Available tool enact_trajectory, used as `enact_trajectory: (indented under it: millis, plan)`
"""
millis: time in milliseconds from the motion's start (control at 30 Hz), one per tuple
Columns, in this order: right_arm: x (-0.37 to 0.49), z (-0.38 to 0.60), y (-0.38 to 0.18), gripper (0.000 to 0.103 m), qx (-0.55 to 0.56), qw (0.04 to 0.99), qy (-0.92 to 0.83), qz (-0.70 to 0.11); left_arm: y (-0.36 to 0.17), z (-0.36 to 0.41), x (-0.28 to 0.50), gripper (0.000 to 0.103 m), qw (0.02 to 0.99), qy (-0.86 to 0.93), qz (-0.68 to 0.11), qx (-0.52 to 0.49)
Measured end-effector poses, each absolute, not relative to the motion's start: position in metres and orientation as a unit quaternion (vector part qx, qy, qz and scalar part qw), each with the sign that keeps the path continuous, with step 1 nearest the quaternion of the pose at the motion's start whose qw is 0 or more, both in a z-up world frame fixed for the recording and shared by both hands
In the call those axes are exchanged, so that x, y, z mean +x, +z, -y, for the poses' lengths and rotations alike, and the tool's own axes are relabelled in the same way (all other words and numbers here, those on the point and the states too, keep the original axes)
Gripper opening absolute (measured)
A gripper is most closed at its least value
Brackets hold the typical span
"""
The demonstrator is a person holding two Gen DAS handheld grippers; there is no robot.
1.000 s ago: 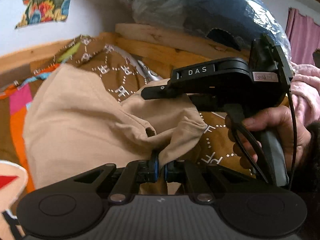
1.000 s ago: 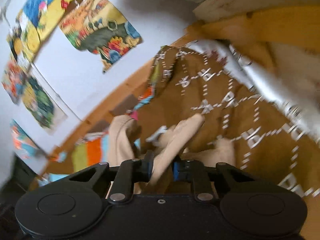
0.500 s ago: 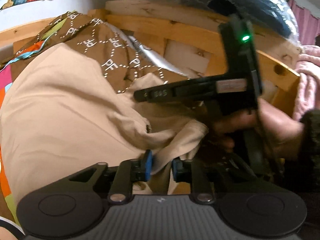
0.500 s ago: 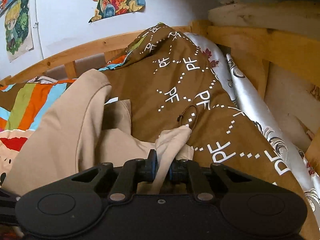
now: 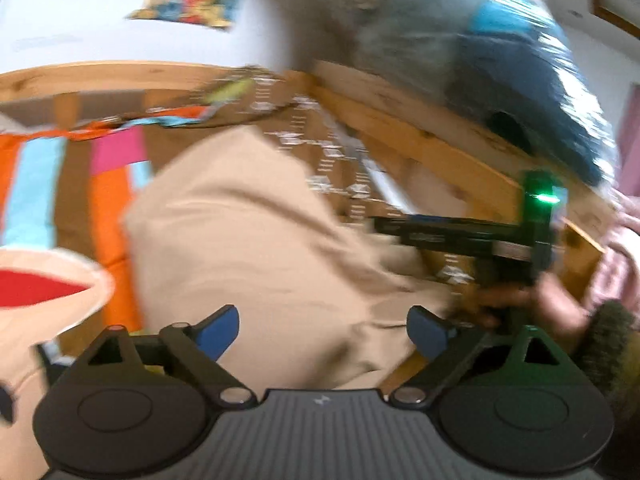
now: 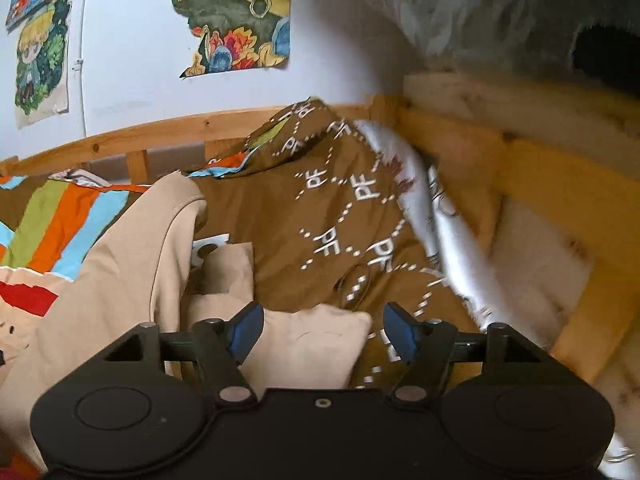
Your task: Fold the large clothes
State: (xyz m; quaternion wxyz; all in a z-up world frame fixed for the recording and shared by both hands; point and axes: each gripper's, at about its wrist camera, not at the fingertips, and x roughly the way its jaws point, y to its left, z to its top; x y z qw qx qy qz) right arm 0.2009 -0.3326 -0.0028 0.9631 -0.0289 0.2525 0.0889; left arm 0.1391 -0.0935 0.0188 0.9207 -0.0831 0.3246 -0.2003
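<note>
A beige garment point(image 5: 260, 240) lies folded over on the bed, its bulk filling the middle of the left wrist view, which is blurred. My left gripper point(image 5: 322, 330) hangs open just above it, blue pads spread wide and nothing between them. In the right wrist view the same beige garment point(image 6: 132, 264) lies at the left, with one loose end point(image 6: 312, 340) resting under my right gripper point(image 6: 322, 330), which is open too. The right gripper's body point(image 5: 480, 236) and the hand holding it show at the right of the left wrist view.
A brown quilt with white lettering point(image 6: 332, 216) is bunched against the wooden bed frame point(image 6: 540, 184). A striped sheet point(image 6: 60, 224) covers the bed at the left. Plastic-wrapped bedding point(image 5: 480, 60) sits on the headboard. Posters point(image 6: 236, 12) hang on the wall.
Both grippers have opened and let go of the beige garment, which now lies on the bed. The left gripper has swung and drawn back.
</note>
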Motion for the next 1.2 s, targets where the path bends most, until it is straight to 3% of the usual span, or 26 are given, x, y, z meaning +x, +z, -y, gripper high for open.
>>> enact_trajectory:
  millis: [233,467,633,867,1033,1200]
  plan:
    - [0.186,0.289,0.045,0.071,-0.065,0.973,0.117,-0.191,-0.001,0.042,0.154,0.097,0.913,-0.096,-0.361,-0.167]
    - [0.24,0.196,0.047,0.068,-0.147,0.933,0.258,-0.205,-0.044,0.013,0.17,0.102,0.858,-0.093,-0.419,-0.282]
    - [0.281,0.174,0.007,0.059,-0.175,0.924,0.228,-0.253,-0.051,0.016,0.171,0.102,0.86,-0.106,-0.422,-0.267]
    - [0.297,0.194,-0.044,0.059,-0.139,0.926,0.213,-0.279,-0.059,0.027,0.177,0.103,0.86,-0.115,-0.431,-0.248]
    - [0.287,0.212,-0.028,0.059,-0.099,0.933,0.209,-0.274,-0.059,0.031,0.176,0.103,0.863,-0.111,-0.432,-0.235]
    - [0.237,0.247,0.006,0.066,-0.088,0.942,0.21,-0.247,-0.053,0.032,0.173,0.103,0.866,-0.104,-0.431,-0.229]
